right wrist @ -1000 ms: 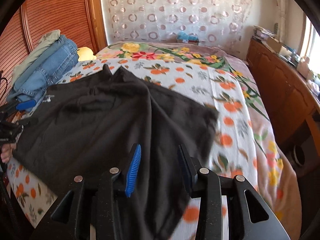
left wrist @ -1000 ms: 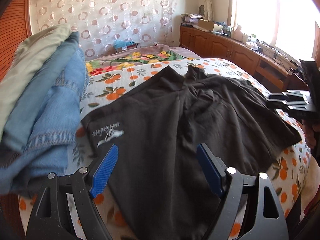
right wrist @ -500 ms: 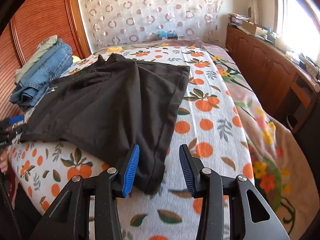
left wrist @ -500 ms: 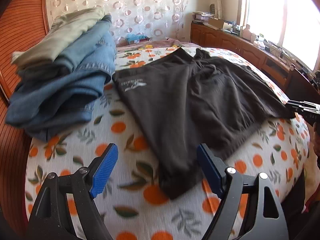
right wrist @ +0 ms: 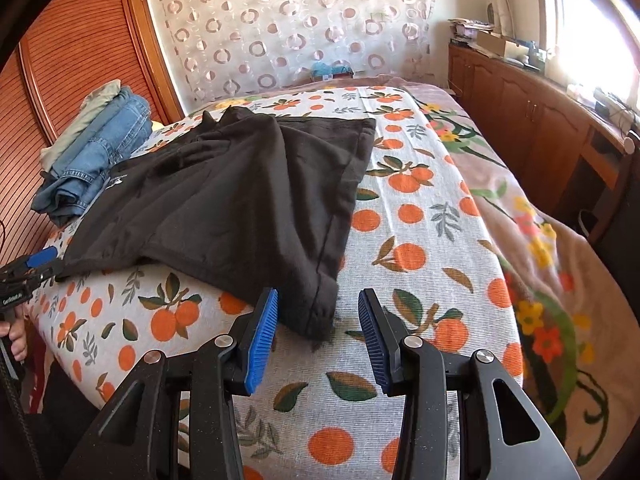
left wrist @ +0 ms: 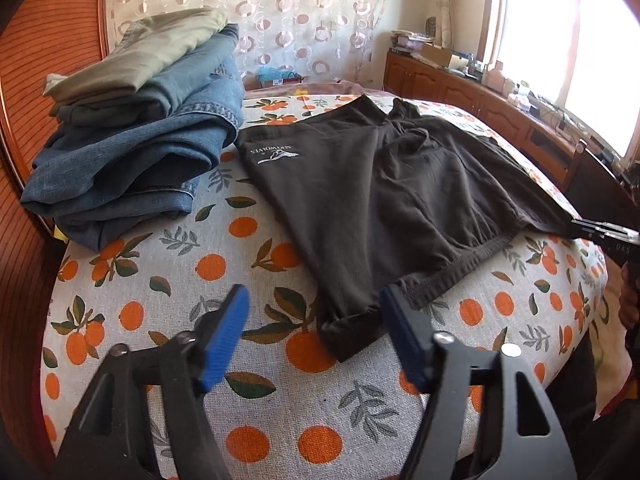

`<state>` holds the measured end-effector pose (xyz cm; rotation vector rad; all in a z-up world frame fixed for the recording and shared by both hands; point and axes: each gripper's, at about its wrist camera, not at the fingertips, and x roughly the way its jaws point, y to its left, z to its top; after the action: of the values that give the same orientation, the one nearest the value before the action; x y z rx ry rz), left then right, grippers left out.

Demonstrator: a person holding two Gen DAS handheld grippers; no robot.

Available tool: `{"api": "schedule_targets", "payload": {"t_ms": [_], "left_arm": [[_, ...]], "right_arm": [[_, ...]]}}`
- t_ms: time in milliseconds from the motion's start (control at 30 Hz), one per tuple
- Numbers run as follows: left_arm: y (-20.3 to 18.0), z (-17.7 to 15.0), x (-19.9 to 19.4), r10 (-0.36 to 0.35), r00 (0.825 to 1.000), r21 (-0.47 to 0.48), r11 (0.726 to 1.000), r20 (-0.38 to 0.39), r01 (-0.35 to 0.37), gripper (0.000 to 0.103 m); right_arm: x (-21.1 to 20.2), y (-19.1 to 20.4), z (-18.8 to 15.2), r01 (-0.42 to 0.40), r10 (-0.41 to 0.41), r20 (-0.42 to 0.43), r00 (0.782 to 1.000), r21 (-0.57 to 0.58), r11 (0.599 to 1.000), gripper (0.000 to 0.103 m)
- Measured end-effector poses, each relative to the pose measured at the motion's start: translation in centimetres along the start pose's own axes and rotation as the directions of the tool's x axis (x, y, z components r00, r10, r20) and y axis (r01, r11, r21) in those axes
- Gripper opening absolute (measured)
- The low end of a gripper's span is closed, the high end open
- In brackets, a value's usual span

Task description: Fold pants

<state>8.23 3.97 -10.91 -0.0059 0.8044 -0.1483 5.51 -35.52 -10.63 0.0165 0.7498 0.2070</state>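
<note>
Left wrist view: black pants (left wrist: 392,200) spread mid-frame on bed (left wrist: 168,280) | left gripper (left wrist: 316,338) closing, hem corner between jaws, unpinched | right gripper (right wrist: 318,330) apart, straddling other corner

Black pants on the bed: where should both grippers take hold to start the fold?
Grip the black pants at the two near corners hanging over the bed edge, coming in from the near edge: left gripper, jaws closing, on its corner; right gripper on the other. Both lie bunched and liftable.
</note>
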Motion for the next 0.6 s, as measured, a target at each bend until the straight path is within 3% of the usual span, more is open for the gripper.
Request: {"api": "schedule_targets", "payload": {"t_ms": [367, 433, 600], "left_arm": [[-0.6, -0.8, 0.5, -0.067, 0.997, 0.008, 0.998, -0.03, 0.067, 0.04], [-0.9, -0.8, 0.5, -0.107, 0.994, 0.01, 0.994, -0.035, 0.107, 0.032], [-1.1, -0.6, 0.3, -0.113, 0.992, 0.014, 0.993, -0.047, 0.114, 0.008]], "right_arm": [[0.7, 1.4, 0.2, 0.007, -0.009, -0.015, 1.0, -0.082, 0.997, 0.043], [0.8, 1.5, 0.3, 0.018, -0.02, -0.018, 1.0, -0.092, 0.996, 0.037], [0.4, 1.1, 0.7, 0.006, -0.007, -0.018, 1.0, -0.085, 0.996, 0.012]]}}
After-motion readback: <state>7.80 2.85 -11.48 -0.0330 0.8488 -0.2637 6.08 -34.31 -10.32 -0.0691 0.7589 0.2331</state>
